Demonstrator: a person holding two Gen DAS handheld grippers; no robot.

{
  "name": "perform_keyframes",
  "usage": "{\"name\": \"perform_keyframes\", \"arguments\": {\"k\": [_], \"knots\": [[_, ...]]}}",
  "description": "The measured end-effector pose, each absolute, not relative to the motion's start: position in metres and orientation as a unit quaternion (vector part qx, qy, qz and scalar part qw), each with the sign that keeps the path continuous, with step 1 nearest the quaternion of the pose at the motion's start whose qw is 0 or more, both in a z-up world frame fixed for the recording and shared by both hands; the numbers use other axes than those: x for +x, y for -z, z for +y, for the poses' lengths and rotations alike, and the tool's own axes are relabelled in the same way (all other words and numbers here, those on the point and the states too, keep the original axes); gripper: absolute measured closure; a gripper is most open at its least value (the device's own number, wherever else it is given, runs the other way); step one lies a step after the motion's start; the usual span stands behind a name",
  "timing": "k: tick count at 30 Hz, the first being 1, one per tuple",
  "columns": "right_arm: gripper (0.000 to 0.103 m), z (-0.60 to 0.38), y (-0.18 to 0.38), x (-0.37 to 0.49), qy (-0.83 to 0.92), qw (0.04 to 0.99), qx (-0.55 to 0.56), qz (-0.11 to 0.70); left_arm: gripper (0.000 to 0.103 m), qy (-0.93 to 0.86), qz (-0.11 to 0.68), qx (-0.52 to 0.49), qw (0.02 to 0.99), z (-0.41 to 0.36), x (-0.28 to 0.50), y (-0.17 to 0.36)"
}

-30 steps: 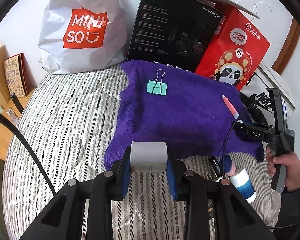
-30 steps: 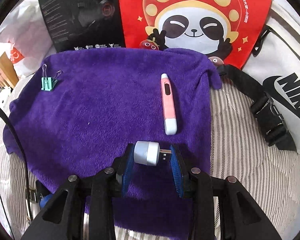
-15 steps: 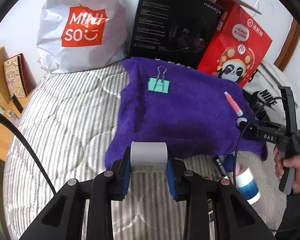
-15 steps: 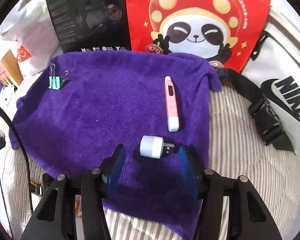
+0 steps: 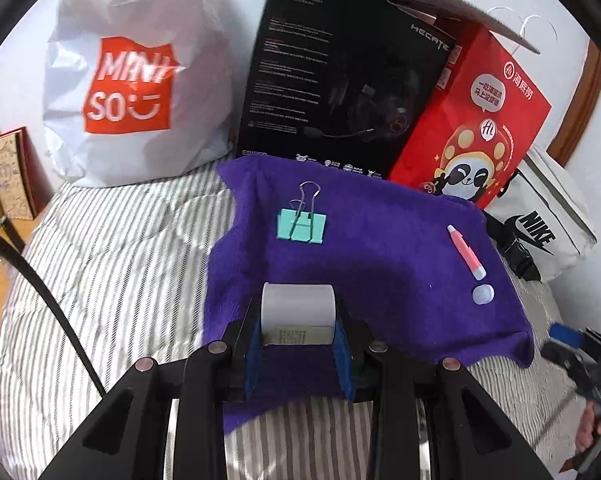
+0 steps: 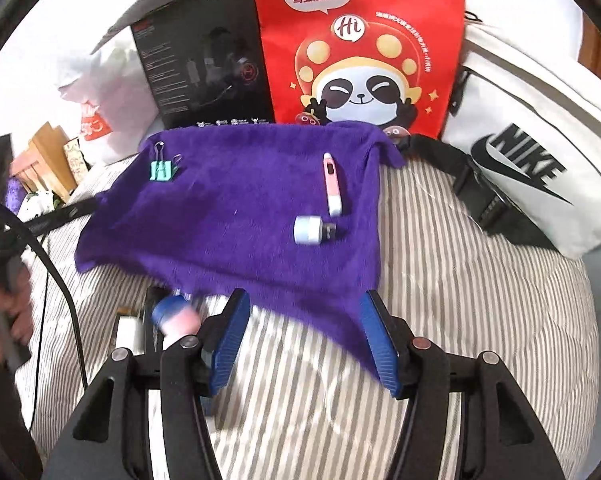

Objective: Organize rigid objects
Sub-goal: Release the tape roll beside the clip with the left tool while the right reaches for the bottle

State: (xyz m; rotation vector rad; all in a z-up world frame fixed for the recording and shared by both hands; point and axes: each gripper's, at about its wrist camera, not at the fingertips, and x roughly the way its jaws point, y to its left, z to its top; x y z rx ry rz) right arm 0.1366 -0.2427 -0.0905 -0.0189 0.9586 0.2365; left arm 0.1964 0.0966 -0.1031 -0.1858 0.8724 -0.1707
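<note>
Between the left gripper (image 5: 298, 354) jaws sits a clamped paper roll (image 5: 297, 311); right gripper (image 6: 305, 344) jaws just opened, empty, USB light (image 6: 309, 230) lying ahead on the towel (image 6: 228, 216)

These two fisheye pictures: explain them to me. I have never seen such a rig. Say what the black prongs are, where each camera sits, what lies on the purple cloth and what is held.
The black prongs are hand-held grippers, one in each of a person's hands, each carrying a camera that looks along its fingers. The left gripper is shut on a white roll. The right gripper is open and holds nothing; its jaws have just been opening. On the purple towel, spread over a striped bed, lie a green binder clip, a pink pen and a small white USB light.
</note>
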Motion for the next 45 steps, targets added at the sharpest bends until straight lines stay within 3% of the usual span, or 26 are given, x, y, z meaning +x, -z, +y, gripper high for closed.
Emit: {"name": "perform_keyframes", "arguments": {"k": [19,37,45], "knots": [[0.044,-0.282,0.092,0.107,-0.112,0.877,0.053,0.465,0.073,0.053,0.446,-0.023,0.893,0.060,0.254,0.128],[0.044,-0.247,0.099,0.111,-0.133,0.866,0.009,0.483,0.073,0.049,0.465,0.033,0.883,0.050,0.276,0.143],[0.044,-0.234,0.098,0.104,-0.151,0.858,0.007,0.491,0.064,0.044,0.478,0.038,0.876,0.047,0.273,0.139]]}}
